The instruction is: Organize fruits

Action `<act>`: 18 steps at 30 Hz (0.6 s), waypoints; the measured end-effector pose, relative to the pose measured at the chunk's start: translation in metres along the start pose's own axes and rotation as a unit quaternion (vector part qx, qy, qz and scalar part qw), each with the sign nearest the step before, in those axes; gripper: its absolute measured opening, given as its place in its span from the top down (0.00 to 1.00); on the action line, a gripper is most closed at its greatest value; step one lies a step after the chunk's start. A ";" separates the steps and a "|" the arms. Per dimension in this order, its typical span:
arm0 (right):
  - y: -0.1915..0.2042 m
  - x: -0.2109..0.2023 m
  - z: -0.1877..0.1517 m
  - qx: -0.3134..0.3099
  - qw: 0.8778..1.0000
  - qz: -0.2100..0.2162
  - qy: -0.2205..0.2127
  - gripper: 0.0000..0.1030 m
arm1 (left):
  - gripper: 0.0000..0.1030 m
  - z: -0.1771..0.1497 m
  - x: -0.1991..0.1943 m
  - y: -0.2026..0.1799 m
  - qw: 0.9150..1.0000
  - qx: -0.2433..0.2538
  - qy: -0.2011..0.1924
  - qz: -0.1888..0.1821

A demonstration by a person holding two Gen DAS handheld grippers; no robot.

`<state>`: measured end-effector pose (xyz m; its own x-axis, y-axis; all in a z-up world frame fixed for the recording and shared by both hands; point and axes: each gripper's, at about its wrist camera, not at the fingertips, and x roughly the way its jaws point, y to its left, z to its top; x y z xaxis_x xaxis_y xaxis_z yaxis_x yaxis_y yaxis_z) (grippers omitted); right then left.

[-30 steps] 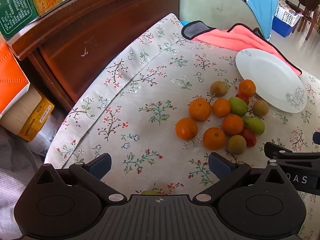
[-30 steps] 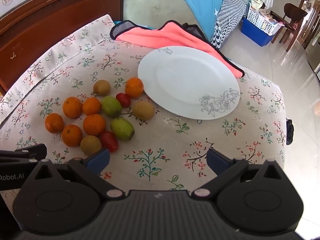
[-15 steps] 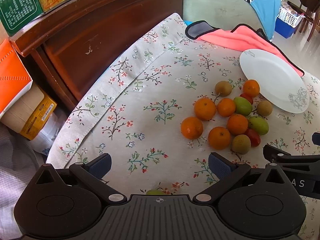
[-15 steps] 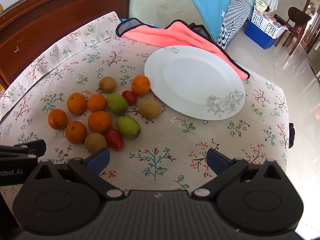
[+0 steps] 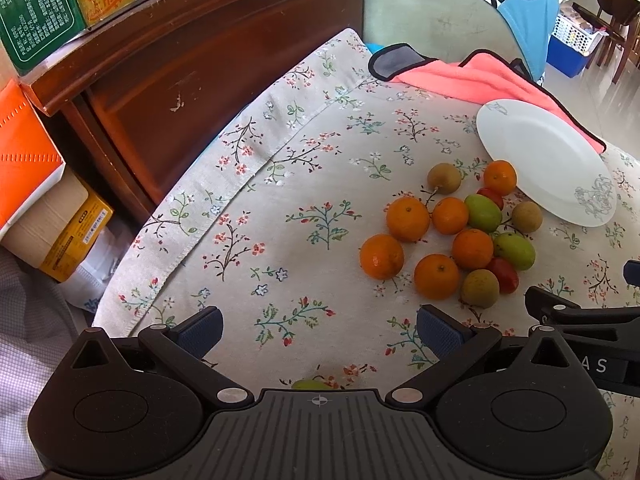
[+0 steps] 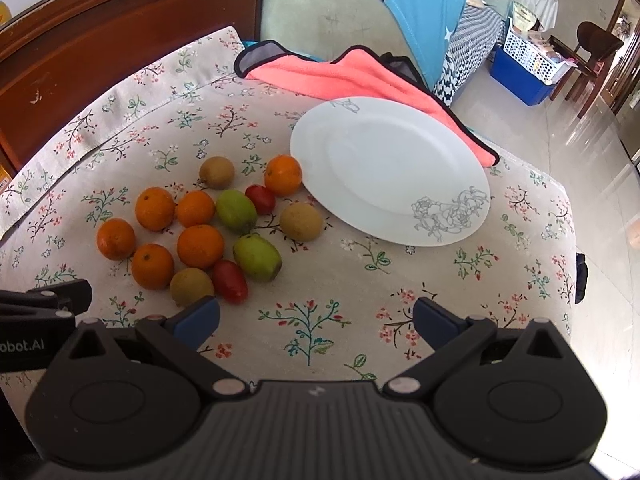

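Note:
A cluster of fruit lies on the floral tablecloth [image 6: 320, 324]: several oranges [image 6: 200, 246] [image 5: 408, 218], brown kiwis [image 6: 300, 221], green fruits [image 6: 257, 257] [image 5: 483, 213] and small red ones [image 6: 229, 281]. An empty white plate [image 6: 390, 168] [image 5: 544, 160] sits just right of the fruit, touching one orange [image 6: 283, 174]. My left gripper [image 5: 318, 326] hovers open in front of the cluster's left side. Open too, my right gripper [image 6: 316, 316] has its left fingertip [image 6: 198, 316] close to a kiwi [image 6: 191, 286]. A green fruit [image 5: 310, 384] peeks out under the left gripper.
A pink cloth [image 6: 360, 76] lies behind the plate, before a chair back draped in blue fabric [image 6: 424, 4]. A dark wooden cabinet [image 5: 200, 60] and stacked boxes [image 5: 44, 184] stand left of the table. On the right the table edge drops to a tiled floor [image 6: 600, 168].
Both grippers have drifted left and slightly nearer the fruit, which now sits further right in each view. Nothing was grasped; the fruit and plate have not moved.

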<state>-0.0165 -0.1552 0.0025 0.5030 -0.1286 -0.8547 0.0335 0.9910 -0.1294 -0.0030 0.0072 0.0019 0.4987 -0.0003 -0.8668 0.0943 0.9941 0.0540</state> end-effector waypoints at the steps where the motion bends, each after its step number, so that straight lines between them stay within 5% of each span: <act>1: 0.000 0.000 0.000 0.000 1.000 0.000 0.000 0.01 | 0.00 0.001 0.000 -0.001 1.000 0.000 0.000 0.000; 18: -0.004 -0.003 -0.001 0.002 1.000 0.009 -0.008 0.01 | 0.00 0.001 -0.009 0.000 1.000 0.011 -0.024 -0.011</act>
<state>-0.0192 -0.1584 0.0051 0.5180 -0.1099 -0.8483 0.0274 0.9933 -0.1119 -0.0070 0.0067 0.0099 0.5377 -0.0288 -0.8427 0.1246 0.9912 0.0456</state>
